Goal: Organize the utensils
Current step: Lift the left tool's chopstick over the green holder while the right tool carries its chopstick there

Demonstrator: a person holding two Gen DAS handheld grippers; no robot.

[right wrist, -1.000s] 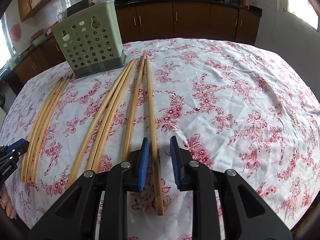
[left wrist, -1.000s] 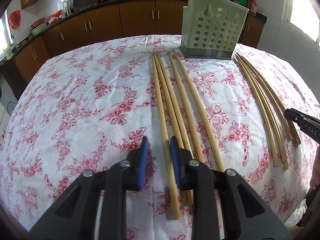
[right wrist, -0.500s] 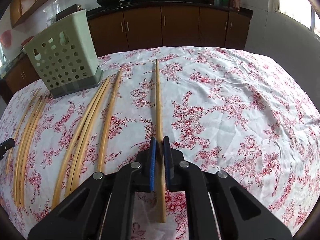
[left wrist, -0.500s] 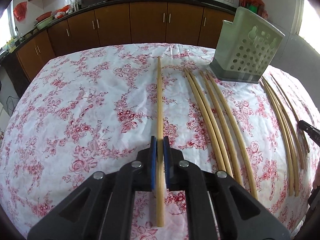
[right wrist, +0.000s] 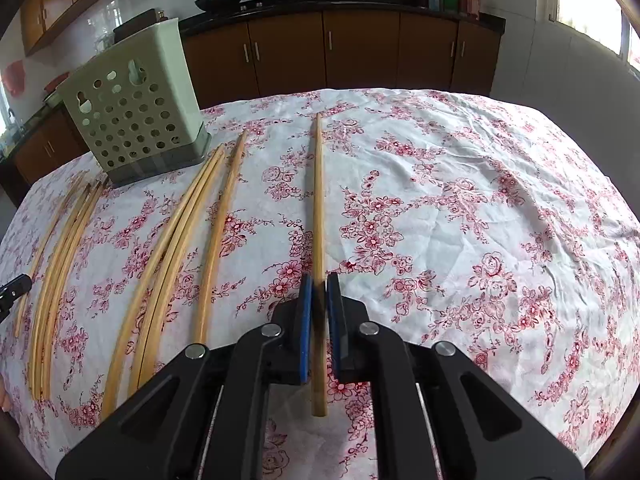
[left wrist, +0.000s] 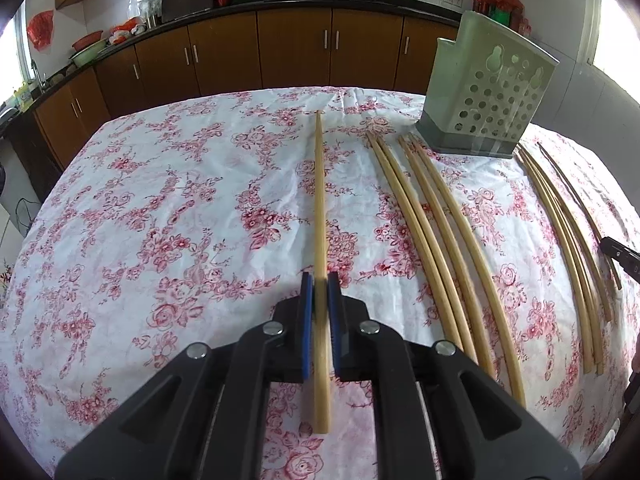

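Note:
My left gripper (left wrist: 319,282) is shut on one bamboo chopstick (left wrist: 319,200), which runs straight ahead above the floral cloth. Several more chopsticks (left wrist: 432,232) lie to its right, with another bundle (left wrist: 568,236) further right. The pale green perforated utensil holder (left wrist: 488,92) stands upright at the far right. In the right wrist view my right gripper (right wrist: 319,282) is shut on another chopstick (right wrist: 318,200). Loose chopsticks (right wrist: 176,240) lie to its left, and the utensil holder (right wrist: 136,108) stands at the far left.
A floral tablecloth (left wrist: 160,220) covers the table (right wrist: 480,220). Brown kitchen cabinets (left wrist: 280,52) and a counter with pans line the back. The other gripper's tip shows at the right edge (left wrist: 620,256) and at the left edge (right wrist: 12,288).
Both grippers went from open around a chopstick to shut on it. Each held chopstick has come away from its neighbours, the left one moving left, the right one moving right.

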